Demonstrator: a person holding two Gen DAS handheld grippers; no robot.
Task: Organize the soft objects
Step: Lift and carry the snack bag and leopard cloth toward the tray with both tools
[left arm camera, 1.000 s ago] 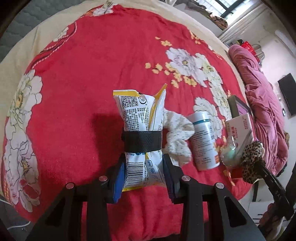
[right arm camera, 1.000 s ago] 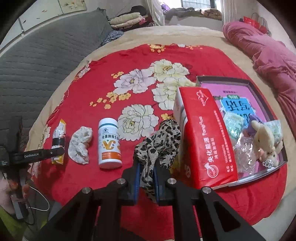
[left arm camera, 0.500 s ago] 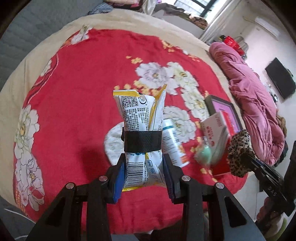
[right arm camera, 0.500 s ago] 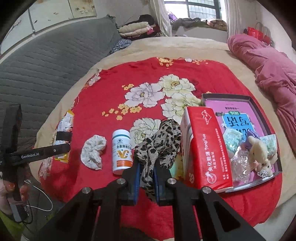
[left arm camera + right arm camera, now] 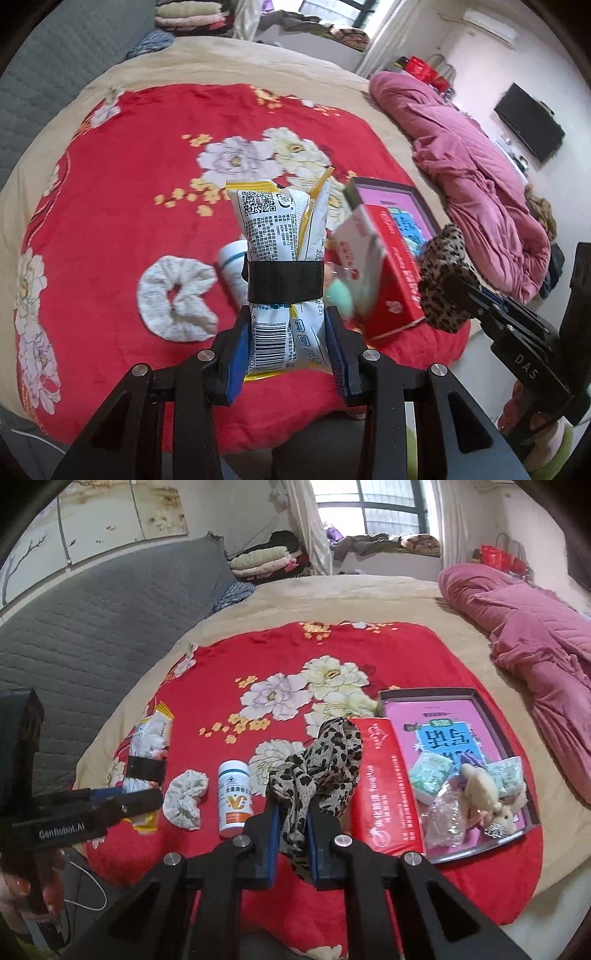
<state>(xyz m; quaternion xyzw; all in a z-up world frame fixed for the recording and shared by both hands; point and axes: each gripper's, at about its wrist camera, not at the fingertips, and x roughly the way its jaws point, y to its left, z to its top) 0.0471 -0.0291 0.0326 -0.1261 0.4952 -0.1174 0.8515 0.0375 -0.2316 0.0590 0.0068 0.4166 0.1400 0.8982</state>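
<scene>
My left gripper (image 5: 288, 347) is shut on a white and yellow snack packet (image 5: 282, 266) with a black band around it, held above the red blanket. The packet also shows in the right wrist view (image 5: 147, 753). My right gripper (image 5: 291, 834) is shut on a leopard-print scrunchie (image 5: 317, 768), seen at the right of the left wrist view (image 5: 443, 269). A white scrunchie (image 5: 177, 291) (image 5: 184, 801) lies on the blanket next to a white pill bottle (image 5: 234, 797). A dark tray (image 5: 487, 709) holds a plush toy (image 5: 484, 794) and small packets.
A red tissue pack (image 5: 384, 786) (image 5: 384, 273) lies against the tray's left side. The red flowered blanket (image 5: 332, 657) covers a beige bed. A pink quilt (image 5: 528, 627) lies at the right. A grey padded headboard (image 5: 92, 620) stands at the left.
Both grippers have pulled back and risen from the bed, so more of the room shows. The left gripper has turned right with the packet. Both grips are unchanged.
</scene>
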